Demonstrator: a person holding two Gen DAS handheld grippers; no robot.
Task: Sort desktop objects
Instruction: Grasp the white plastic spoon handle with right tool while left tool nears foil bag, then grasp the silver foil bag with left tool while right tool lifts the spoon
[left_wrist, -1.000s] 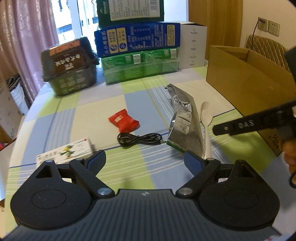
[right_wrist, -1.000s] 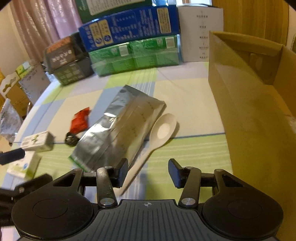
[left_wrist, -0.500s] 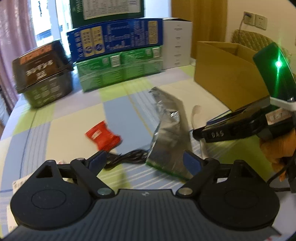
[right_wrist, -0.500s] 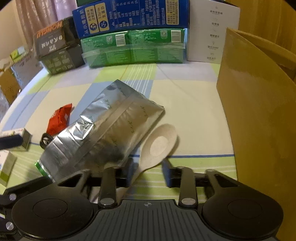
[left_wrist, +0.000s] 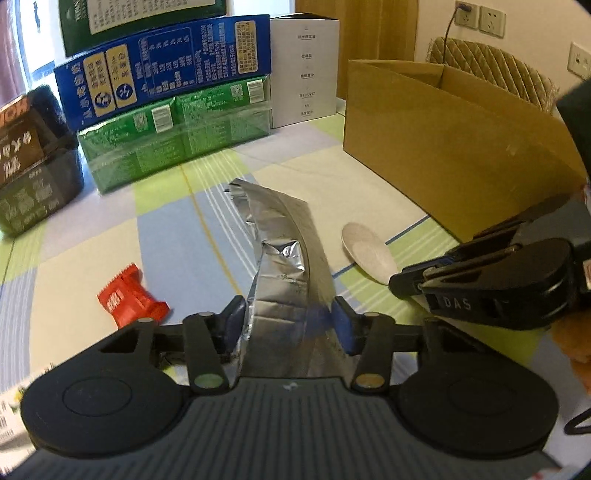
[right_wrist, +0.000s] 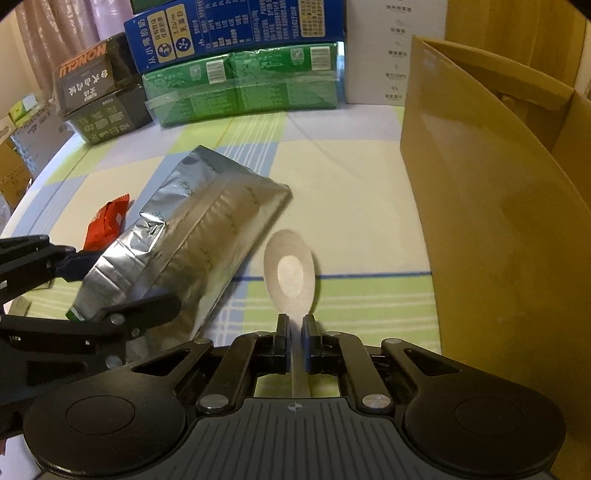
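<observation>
On a checked tablecloth (right_wrist: 362, 206) beside an open cardboard box (right_wrist: 491, 206), my right gripper (right_wrist: 294, 332) is clamped on the handle of a pale spoon (right_wrist: 290, 273), whose bowl lies on the cloth just beyond the fingertips; the handle's rear end is hidden under the gripper body. My left gripper (left_wrist: 290, 321) has its blue-padded fingers pressed against both sides of a silver foil pouch (left_wrist: 284, 258), the near end of which disappears behind the gripper. From the left wrist view I see only the spoon's bowl, the rest covered by the right gripper's arm, and a gloved hand (left_wrist: 576, 343) cut off at the frame edge. The right wrist view shows the pouch full length, lying just left of the spoon, its green-edged bottom corner half hidden by the left gripper's finger. A red snack packet (left_wrist: 129, 301) lies left of the pouch. Stacked green and blue cartons (right_wrist: 240, 62) line the far side; their print is too small for me to read.
</observation>
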